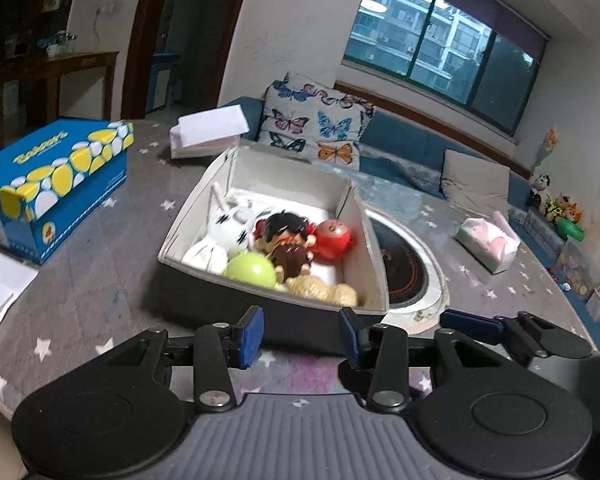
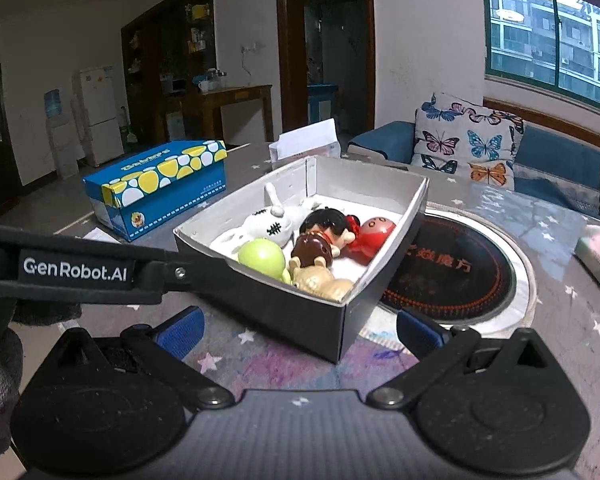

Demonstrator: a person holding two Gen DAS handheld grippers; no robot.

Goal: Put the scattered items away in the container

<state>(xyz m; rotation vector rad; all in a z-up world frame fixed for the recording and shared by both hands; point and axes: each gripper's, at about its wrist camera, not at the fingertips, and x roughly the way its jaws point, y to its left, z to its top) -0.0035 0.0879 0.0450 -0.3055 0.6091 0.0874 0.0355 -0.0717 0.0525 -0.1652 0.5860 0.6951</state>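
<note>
A white-lined box with dark outer walls (image 1: 364, 264) (image 2: 268, 304) sits on the star-print tablecloth. It holds a white rabbit plush (image 1: 228, 228) (image 2: 268, 224), a green ball (image 1: 250, 270) (image 2: 260, 258), a dark-haired doll (image 1: 284, 228) (image 2: 326, 220), a red round toy (image 1: 334, 238) (image 2: 370, 240) and a tan bear (image 1: 320, 290) (image 2: 316, 280). My left gripper (image 1: 302, 336) is open just short of the box's near wall, with nothing between its blue pads. My right gripper (image 2: 300, 332) is open wide, and the box's near corner lies between its fingers untouched.
A blue and yellow tissue box (image 1: 56, 180) (image 2: 156, 188) stands to the left. A round cooktop (image 1: 408, 264) (image 2: 460, 272) is set into the table right of the box. There is a soft tissue pack (image 1: 488, 246) at the right, white paper (image 1: 0, 292) at the left and a white carton (image 1: 208, 132) behind.
</note>
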